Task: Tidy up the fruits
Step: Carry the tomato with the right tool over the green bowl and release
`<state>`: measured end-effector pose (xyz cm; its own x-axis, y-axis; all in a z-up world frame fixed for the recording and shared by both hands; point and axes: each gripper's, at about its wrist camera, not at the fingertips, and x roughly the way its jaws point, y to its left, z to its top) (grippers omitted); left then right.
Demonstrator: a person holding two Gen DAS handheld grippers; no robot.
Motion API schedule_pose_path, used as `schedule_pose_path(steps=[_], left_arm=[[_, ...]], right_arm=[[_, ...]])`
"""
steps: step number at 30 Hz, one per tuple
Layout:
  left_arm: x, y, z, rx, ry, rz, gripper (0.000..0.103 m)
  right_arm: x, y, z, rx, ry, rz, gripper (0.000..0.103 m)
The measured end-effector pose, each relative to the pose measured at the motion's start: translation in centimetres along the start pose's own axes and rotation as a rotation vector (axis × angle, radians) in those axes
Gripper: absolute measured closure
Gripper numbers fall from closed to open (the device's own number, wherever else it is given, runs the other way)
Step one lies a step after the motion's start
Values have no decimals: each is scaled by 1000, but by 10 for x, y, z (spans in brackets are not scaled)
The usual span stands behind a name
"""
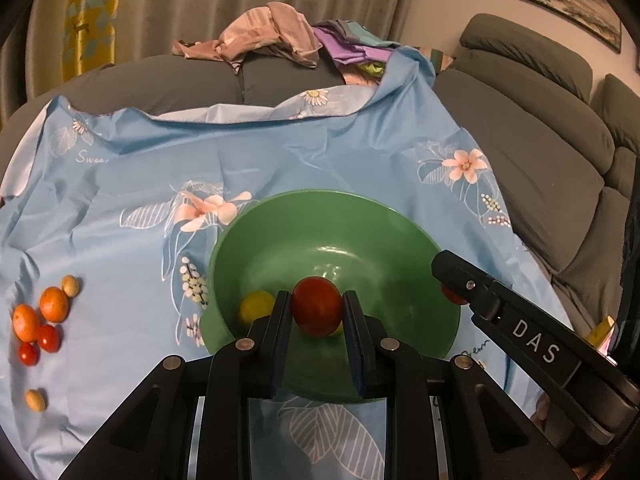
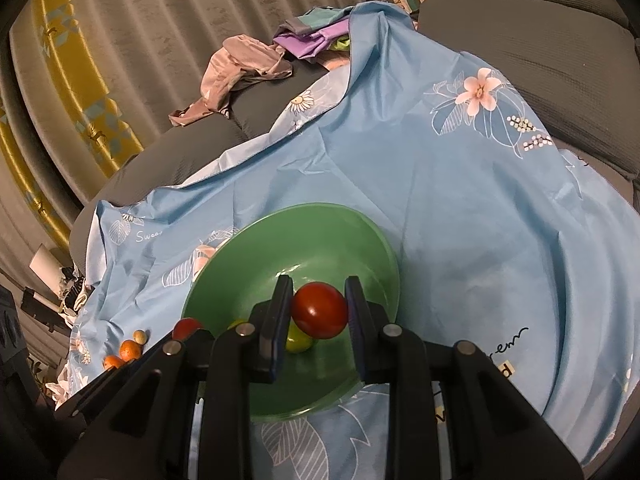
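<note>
Over the near half of the round green plastic bowl (image 1: 280, 240) two red cherry tomatoes are held above its hollow. The left gripper (image 1: 316, 308) is closed on one red tomato (image 1: 316, 306), pinched between both black pads, with a small yellow fruit (image 1: 256, 306) lying on the bowl floor just to its left. The right gripper (image 2: 318, 308) is clamped on a second red tomato (image 2: 319, 310), above a yellow-green fruit (image 2: 298, 340) resting on the bowl bottom. In the left view the right tool's black body (image 1: 532, 332) is seen crossing the bowl's right rim.

The bowl is set on a light blue flowered cloth (image 1: 320, 152) spread over a grey sofa cushion (image 1: 180, 80). Far of the bowl a broad stretch of cloth is left bare up to its folded far edge. On the left part of the cloth, well apart from the bowl, a cluster of loose fruit is laid: two orange fruits (image 1: 54, 303), two small red tomatoes (image 1: 48, 338) and two tan round pieces (image 1: 70, 285). Crumpled pink and purple garments (image 1: 264, 32) are piled beyond the cloth's far edge.
</note>
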<state>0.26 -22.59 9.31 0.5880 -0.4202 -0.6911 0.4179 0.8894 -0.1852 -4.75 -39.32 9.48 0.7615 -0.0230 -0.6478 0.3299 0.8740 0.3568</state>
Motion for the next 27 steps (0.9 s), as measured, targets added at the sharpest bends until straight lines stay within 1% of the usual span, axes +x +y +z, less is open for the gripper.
schedule_pose_path(steps=[19,27], left_arm=[[9,2,-2,-6,28,12,78],[11,1,-3,-3,39,5,78]], right_arm=[[9,-1,-1,-5,25,-34,75],[9,0,-1,-5,26,-34,75]])
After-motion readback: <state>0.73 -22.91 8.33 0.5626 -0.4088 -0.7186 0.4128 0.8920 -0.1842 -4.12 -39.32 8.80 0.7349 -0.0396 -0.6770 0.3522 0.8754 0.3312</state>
